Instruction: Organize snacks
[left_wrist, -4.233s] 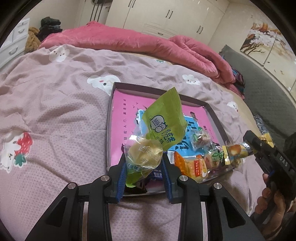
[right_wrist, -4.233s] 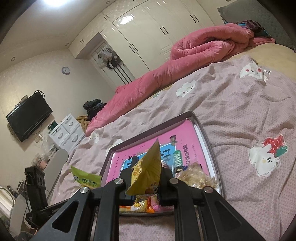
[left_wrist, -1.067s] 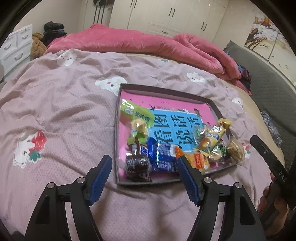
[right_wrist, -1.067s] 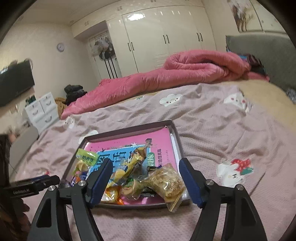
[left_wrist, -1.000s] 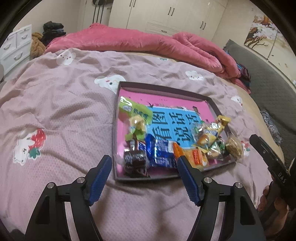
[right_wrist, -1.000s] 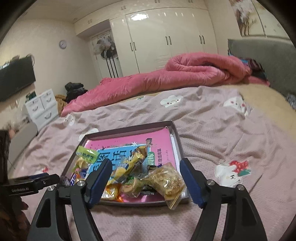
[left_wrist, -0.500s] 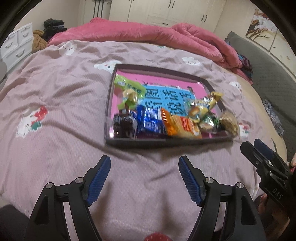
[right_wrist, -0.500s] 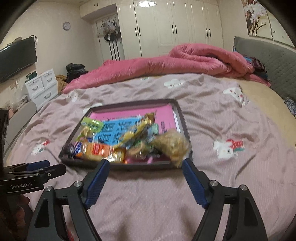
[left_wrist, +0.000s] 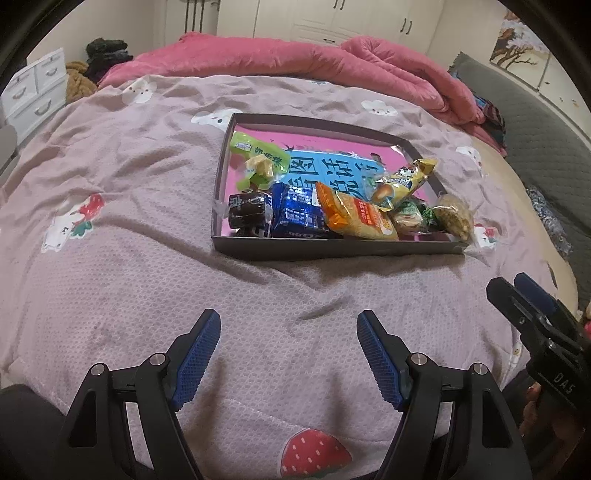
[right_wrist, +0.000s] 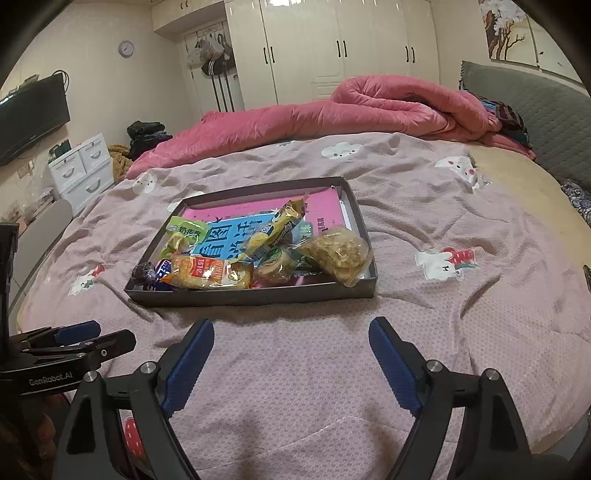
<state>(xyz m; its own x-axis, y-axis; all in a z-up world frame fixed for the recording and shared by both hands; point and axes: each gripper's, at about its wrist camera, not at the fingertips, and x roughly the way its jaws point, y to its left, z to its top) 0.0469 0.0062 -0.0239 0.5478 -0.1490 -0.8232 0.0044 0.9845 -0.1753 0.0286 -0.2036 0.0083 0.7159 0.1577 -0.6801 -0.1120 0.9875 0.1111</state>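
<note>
A shallow dark tray (left_wrist: 332, 252) (right_wrist: 255, 295) with a pink and blue lining lies on the bed and holds several snack packets. Along its near side sit a dark chocolate pack (left_wrist: 248, 209), a blue pack (left_wrist: 297, 216), an orange pack (left_wrist: 354, 218) (right_wrist: 207, 272), a yellow pack (left_wrist: 404, 181) (right_wrist: 275, 230) and a clear bag of crisps (right_wrist: 338, 254). A green packet (left_wrist: 258, 157) (right_wrist: 183, 234) lies further back. My left gripper (left_wrist: 288, 325) hangs open over the bedspread, well short of the tray. My right gripper (right_wrist: 291, 328) is also short of it, jaws opening, nothing between them.
A pink duvet (right_wrist: 332, 114) is bundled along the far side of the bed. The mauve bedspread (left_wrist: 129, 184) with cartoon prints surrounds the tray. White drawers (right_wrist: 83, 168) and a wall television (right_wrist: 31, 114) stand at the left; a grey headboard (right_wrist: 535, 122) runs along the right.
Both grippers have drawn back from the tray toward the near edge of the bed, so the tray looks farther away. The right jaws have spread wider. The snacks stay in the tray.
</note>
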